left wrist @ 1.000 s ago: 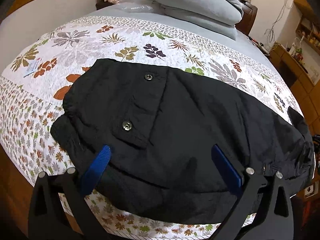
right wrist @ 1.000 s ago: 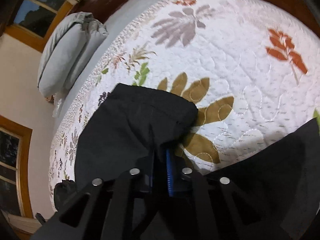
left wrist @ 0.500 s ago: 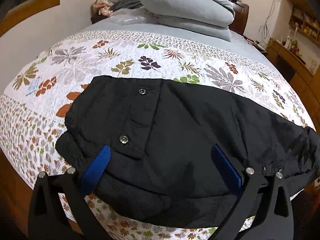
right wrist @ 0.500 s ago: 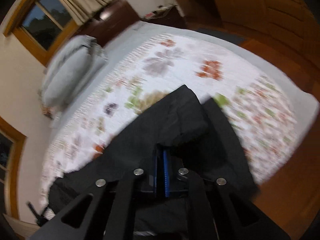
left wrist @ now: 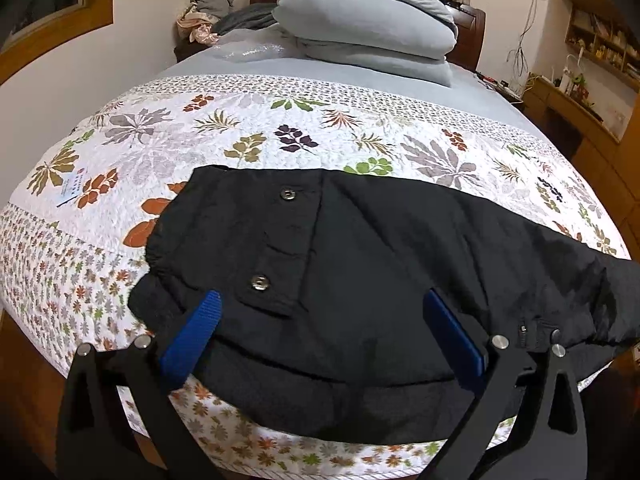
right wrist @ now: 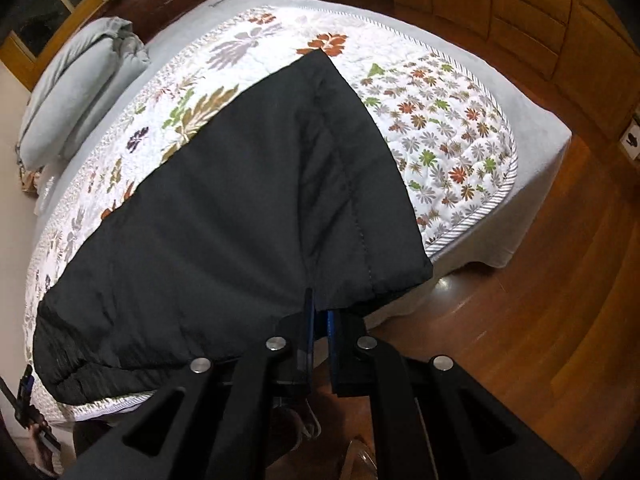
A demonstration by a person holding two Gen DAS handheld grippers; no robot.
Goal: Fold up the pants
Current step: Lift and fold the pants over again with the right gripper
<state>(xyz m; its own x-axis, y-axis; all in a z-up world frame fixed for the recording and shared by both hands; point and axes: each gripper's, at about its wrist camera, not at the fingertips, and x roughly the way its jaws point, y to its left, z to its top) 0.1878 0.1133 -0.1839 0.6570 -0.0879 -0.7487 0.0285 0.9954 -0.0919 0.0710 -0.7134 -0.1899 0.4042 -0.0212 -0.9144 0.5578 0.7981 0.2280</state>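
Observation:
Black pants [left wrist: 360, 280] lie across the floral quilt near the bed's front edge, waist end with two metal snaps [left wrist: 259, 282] at the left. My left gripper [left wrist: 320, 332] is open and empty, its blue fingertips [left wrist: 196, 328] hovering over the waist area. In the right wrist view the pants' leg end [right wrist: 240, 208] stretches over the quilt, its hem hanging past the bed edge. My right gripper [right wrist: 319, 320] is shut on the leg hem, pinching the fabric at the near edge.
The bed's quilt [left wrist: 160, 140] has stacked grey pillows [left wrist: 368, 28] at the head. Wooden floor [right wrist: 540, 300] and wooden cabinets [right wrist: 520, 8] lie beyond the bed's corner. A desk with shelves [left wrist: 580, 92] stands at the right.
My right gripper has pulled the folded-back leg out along the bed toward the foot corner, laying it flat. My left gripper backed off slightly and stayed open.

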